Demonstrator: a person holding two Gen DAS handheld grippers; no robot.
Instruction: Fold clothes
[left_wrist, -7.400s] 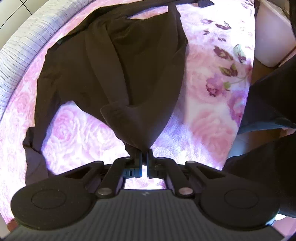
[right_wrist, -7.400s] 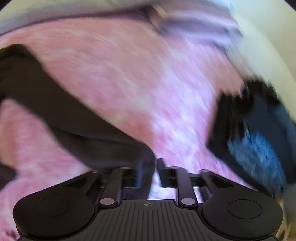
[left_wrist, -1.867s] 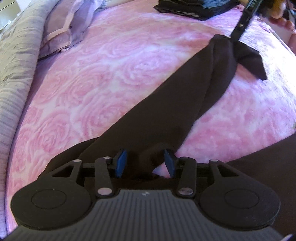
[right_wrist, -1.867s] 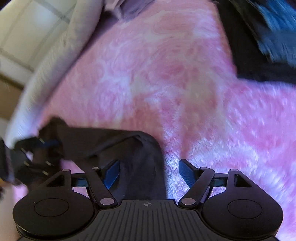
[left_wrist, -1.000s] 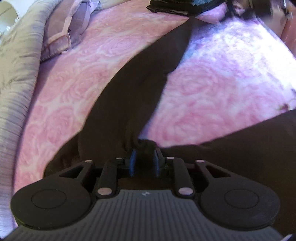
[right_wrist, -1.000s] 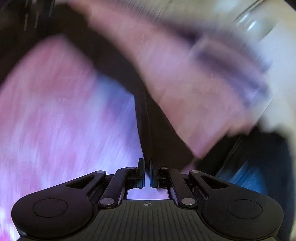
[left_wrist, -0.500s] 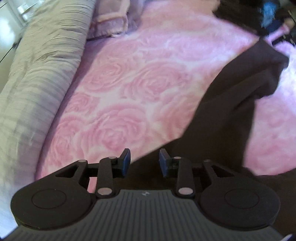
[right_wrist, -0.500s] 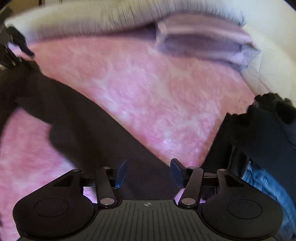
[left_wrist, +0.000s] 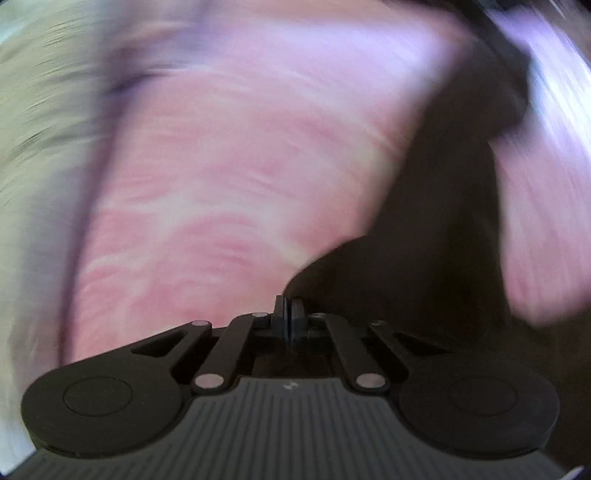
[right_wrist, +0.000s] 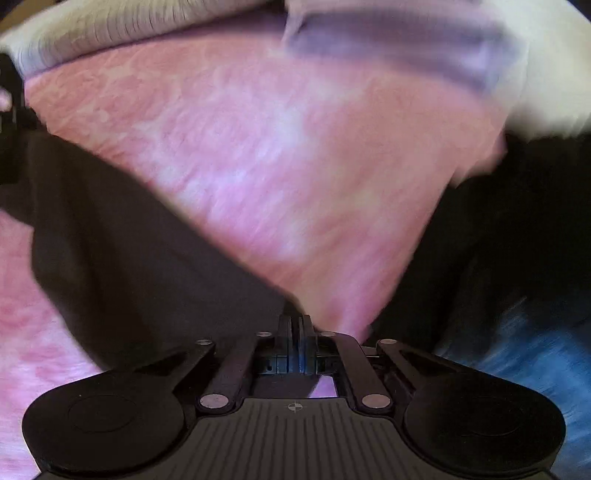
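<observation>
1. Bed w/ pink rose-print cover (left_wrist: 229, 177) fills most of both views; both pics motion-blurred. Same cover in right wrist view (right_wrist: 280, 155).
2. Pale ribbed quilt (left_wrist: 33, 122) bunched along the bed's left edge in left wrist view; in right wrist view it runs along the bed's far edge (right_wrist: 122, 29).
3. Lilac pillow (right_wrist: 399, 48) sits at the far edge of the bed, just beside the quilt, toward the far right corner.
4. Dark brown garment (left_wrist: 436, 221), the thing being folded, lies stretched over the cover. In left wrist view it runs from the left gripper up toward the far right of the bed, narrowing as it goes. In right wrist view it (right_wrist: 122, 251) spreads from the right gripper out to the bed's left side.
5. Pile of dark clothes w/ smth blue in it (right_wrist: 517, 258) on the right side of the bed, apart from the brown garment; too blurred to tell pieces.
6. Left gripper (left_wrist: 287, 314): jaws pressed together; garment's near edge meets the tips, looks pinched there, though blur hides the exact contact.
7. Right gripper (right_wrist: 295, 325): jaws clenched too; garment's corner comes right up to the tips on their left side, looks pinched; blur hides the detail.
8. Small black blur at the far left edge of right wrist view (right_wrist: 9, 110), at the garment's other end; can't tell what it is.
</observation>
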